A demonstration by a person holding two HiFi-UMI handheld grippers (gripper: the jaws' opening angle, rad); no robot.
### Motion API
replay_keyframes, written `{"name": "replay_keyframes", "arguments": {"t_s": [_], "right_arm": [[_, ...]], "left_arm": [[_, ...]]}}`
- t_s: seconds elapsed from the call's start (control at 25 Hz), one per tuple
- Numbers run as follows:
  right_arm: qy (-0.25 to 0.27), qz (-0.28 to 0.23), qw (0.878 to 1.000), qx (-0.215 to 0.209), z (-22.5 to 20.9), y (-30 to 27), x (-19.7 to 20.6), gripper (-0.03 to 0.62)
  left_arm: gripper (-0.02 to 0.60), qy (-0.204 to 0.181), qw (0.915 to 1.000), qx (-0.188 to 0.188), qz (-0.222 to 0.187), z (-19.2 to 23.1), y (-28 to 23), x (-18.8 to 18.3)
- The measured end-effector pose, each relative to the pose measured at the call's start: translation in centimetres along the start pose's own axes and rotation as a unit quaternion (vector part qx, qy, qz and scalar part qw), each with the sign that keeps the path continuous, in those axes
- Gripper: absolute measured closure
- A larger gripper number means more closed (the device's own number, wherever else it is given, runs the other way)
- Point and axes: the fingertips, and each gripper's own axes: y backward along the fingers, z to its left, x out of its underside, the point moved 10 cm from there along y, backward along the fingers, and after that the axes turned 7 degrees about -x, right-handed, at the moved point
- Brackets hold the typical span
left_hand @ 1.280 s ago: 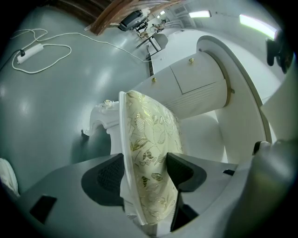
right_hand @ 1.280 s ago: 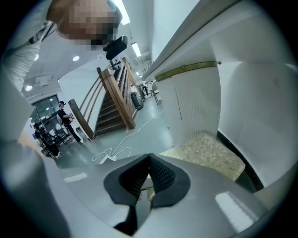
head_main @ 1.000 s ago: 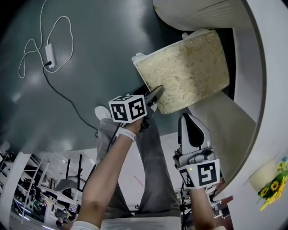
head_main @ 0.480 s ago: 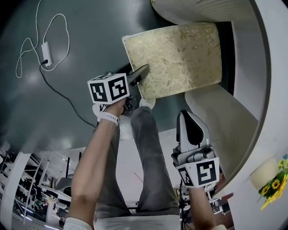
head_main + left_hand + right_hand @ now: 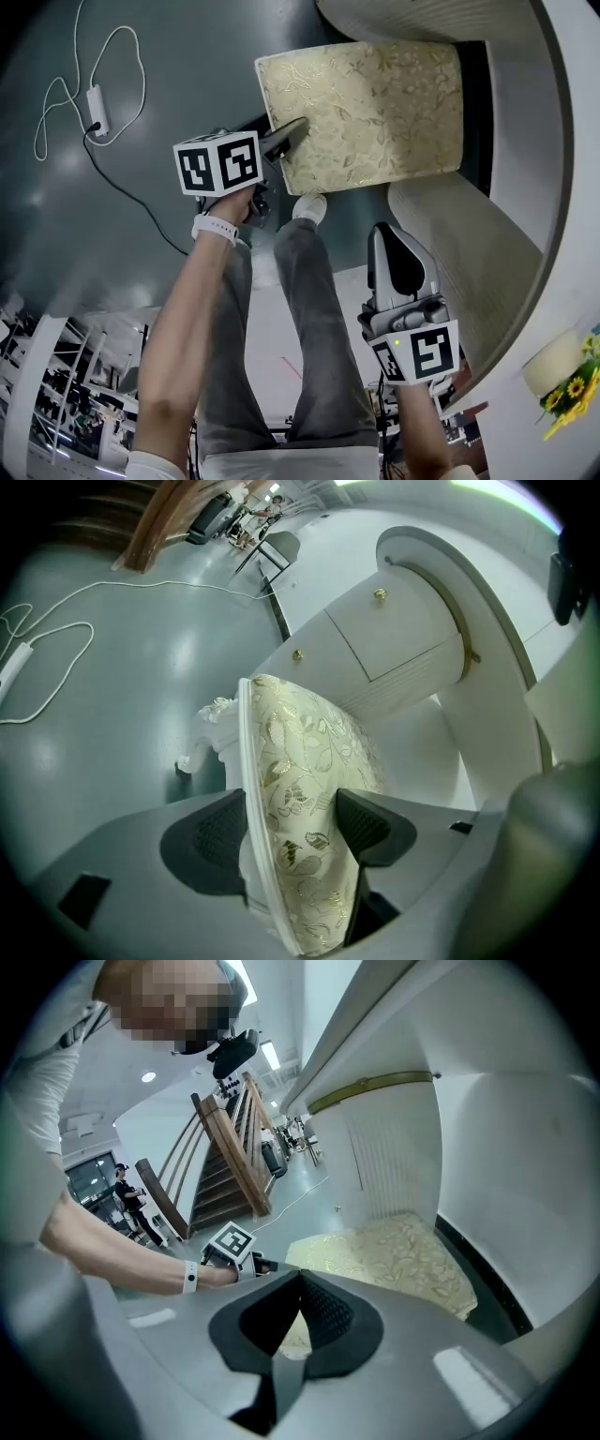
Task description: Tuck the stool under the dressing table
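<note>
- Your left tongs point(image 5: 291, 832) bite the stool point(image 5: 375, 112) on its soft, leafy gold seat, at the seat's 8 o'clock edge in the head view.
- Your right tongs point(image 5: 298, 1283) are squeezed shut with nothing in them. They hang at 5 o'clock from the stool, apart from it.
- The stool stands on the dark floor point(image 5: 169, 84). The white dressing table point(image 5: 525, 141) curves round it from 12 to 4 o'clock.
- A white cord point(image 5: 97, 108) lies at 9 o'clock, well apart.
</note>
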Motion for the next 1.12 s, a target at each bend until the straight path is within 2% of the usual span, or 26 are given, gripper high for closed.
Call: {"name": "replay_keyframes", "arguments": {"t_s": [0.12,0.24,0.32,0.44,0.56,0.84,1.12], "right_arm": [[-0.005,-0.002,1.000,0.012,-1.1,-0.8,0.5,0.583],[0.001,-0.011,0.999,0.046,-3.2,-1.8,0.8,0.581],[-0.004,-0.015,0.997,0.076,-5.1,-2.2,1.2,0.492],[-0.031,-0.025,0.991,0.129,-7.9,-2.5,1.8,0.452],[-0.041,-0.027,0.986,0.159,-9.8,-2.6,2.3,0.423],[-0.030,-0.017,0.984,0.176,-12.2,-4.0,3.4,0.365],[0.016,0.038,0.990,0.138,-12.2,-8.1,5.9,0.330]], "left_arm": [[0.287,0.001,1.0000,0.003,-0.002,0.1,0.1,0.2],[0.287,0.001,0.9999,0.010,-0.004,0.3,-0.1,0.2],[0.287,0.004,0.9999,0.014,-0.006,0.4,-0.1,0.3],[0.287,0.005,0.9998,0.018,-0.009,0.5,-0.1,0.4],[0.287,0.007,0.9997,0.019,-0.012,0.5,-0.1,0.5],[0.287,0.008,0.9996,0.020,-0.020,0.5,-0.1,0.6],[0.287,0.011,0.9993,0.028,-0.022,0.6,-0.1,0.7]]}}
